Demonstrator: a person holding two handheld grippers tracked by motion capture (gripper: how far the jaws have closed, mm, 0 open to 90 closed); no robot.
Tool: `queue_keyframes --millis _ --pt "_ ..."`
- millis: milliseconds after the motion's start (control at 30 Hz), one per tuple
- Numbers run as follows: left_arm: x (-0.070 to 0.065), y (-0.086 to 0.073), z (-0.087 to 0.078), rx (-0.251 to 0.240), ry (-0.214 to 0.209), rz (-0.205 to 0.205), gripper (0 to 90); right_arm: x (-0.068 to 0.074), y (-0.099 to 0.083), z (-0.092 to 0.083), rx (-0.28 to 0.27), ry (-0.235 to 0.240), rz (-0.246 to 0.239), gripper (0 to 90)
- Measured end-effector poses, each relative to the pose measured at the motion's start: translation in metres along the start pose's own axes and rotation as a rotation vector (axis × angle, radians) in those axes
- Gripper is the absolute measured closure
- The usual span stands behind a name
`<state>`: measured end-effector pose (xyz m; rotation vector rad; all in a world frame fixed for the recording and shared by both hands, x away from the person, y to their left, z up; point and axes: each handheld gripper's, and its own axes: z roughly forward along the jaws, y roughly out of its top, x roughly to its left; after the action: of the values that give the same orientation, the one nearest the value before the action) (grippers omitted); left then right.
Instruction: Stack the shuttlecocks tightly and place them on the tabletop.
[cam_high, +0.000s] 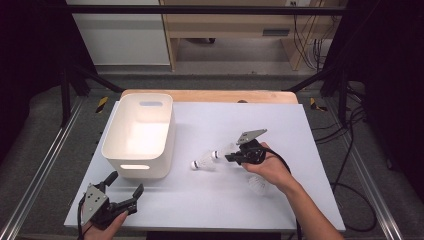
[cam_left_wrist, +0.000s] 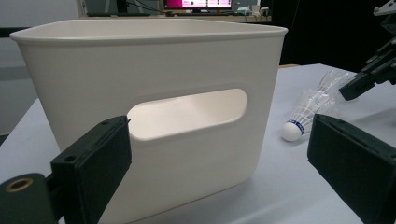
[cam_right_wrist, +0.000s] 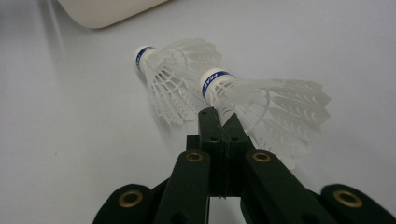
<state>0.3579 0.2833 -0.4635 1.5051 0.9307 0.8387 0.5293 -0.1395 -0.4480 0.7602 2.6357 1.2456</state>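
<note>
Shuttlecock in the right gripper, pinched by its feather skirt between closed jaws, cork end pointing away from the hand. Seen from above, that gripper sits over the middle of the counter, with the held one just off its tip and a second shuttlecock lying on the surface close by, near the white bin's right wall. A third shuttlecock rests toward the near right part of the counter, partly behind the person's wrist.

Over at the near left corner, the left gripper waits with jaws spread wide and nothing between them, facing the bin's handle cut-out.

This looks like the carry step: one shuttlecock lifted, bin not yet reached. Next move, as I judge it, calls for swinging the right gripper leftward over the bin's rim and high enough to clear it, then letting go above the open inside. The thin skirt grip could slip or twist on the way.
</note>
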Motion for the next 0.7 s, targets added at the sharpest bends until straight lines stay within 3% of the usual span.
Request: queue_keyframes --millis 700 --pt "0.000 0.000 0.001 0.003 -0.003 0.001 6.4 0.019 0.018 0.026 0.047 0.110 -0.080 90.0"
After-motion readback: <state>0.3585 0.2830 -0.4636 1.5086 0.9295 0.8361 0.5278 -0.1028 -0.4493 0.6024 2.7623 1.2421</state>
